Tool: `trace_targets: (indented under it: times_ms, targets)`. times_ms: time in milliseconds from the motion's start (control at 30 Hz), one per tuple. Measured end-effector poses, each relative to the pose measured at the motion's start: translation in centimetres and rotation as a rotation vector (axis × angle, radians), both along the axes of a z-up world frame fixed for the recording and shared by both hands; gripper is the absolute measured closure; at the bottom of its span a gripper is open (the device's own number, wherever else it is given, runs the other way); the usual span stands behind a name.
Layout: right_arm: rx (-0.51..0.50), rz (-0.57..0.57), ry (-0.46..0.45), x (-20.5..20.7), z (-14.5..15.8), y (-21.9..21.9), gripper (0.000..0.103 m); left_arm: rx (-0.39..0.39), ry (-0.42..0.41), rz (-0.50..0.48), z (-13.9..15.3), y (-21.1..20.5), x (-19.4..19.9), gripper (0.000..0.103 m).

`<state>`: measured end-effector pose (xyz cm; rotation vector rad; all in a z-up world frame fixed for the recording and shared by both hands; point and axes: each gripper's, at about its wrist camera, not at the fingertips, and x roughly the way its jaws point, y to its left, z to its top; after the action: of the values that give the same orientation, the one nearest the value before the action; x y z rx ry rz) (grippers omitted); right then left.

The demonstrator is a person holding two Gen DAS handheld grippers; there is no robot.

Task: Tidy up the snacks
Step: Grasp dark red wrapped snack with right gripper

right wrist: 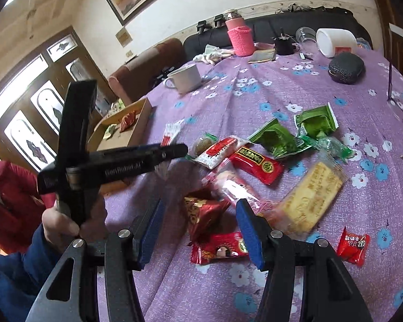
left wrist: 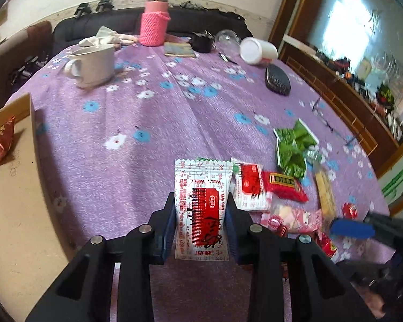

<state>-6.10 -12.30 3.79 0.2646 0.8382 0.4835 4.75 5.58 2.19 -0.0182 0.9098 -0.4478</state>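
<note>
Snacks lie scattered on the purple flowered tabletop (left wrist: 126, 112). Nearest in the left wrist view, the left gripper (left wrist: 200, 214) has its jaws narrow, the blue pads pressed on both sides of a white-and-red sachet (left wrist: 201, 187), which stands upright between them, clear of the cloth. Just right of it lie another white sachet (left wrist: 251, 187) and a red packet (left wrist: 284, 185), with green wrappers (left wrist: 292, 147) further off. At the left edge sits a cardboard box (left wrist: 10, 201) holding a red pouch (left wrist: 3, 141).

The right gripper (right wrist: 201, 228) points down at the pile, jaws about half open and gripping nothing; a red-gold pyramid pouch (right wrist: 201, 212) and a red candy (right wrist: 217, 248) lie between and under them. A biscuit pack (right wrist: 311, 196) lies to the right. A hand (right wrist: 64, 222) in a blue sleeve grips the left tool's handle. Farther back stand a white mug (right wrist: 186, 77) and a pink flask (right wrist: 239, 37).
</note>
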Motion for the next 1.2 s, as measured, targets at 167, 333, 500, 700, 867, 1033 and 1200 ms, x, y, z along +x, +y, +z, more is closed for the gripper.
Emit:
trace_targets:
  times_ms: [167, 333, 500, 700, 867, 1033, 1200]
  targets:
    - [-0.119, 0.040, 0.000, 1.0, 1.6, 2.3, 0.043, -0.005, -0.014, 0.021, 0.4, 0.5, 0.0, 0.071]
    - [-0.232, 0.110, 0.045, 3.6, 0.0, 4.4, 0.043, -0.007, -0.028, 0.041, 0.6, 1.0, -0.1, 0.071]
    - [-0.340, 0.168, 0.074, 2.4, -1.9, 5.8, 0.048, -0.015, -0.014, 0.056, 0.4, 1.5, 0.2, 0.071]
    - [-0.388, 0.112, 0.060, 1.9, -2.0, 5.7, 0.070, -0.004, -0.029, 0.040, 0.6, 1.0, -0.2, 0.071]
    - [-0.366, 0.104, 0.108, 3.2, -2.0, 5.6, 0.070, -0.012, -0.012, 0.051, 0.3, 1.4, 0.1, 0.071]
    - [-0.384, 0.105, 0.115, 3.5, -2.4, 6.2, 0.066, -0.008, -0.016, 0.046, 0.3, 1.2, 0.1, 0.071]
    - [-0.421, 0.091, 0.085, 3.2, -2.3, 6.7, 0.070, -0.011, -0.013, 0.051, 0.3, 1.3, 0.0, 0.071]
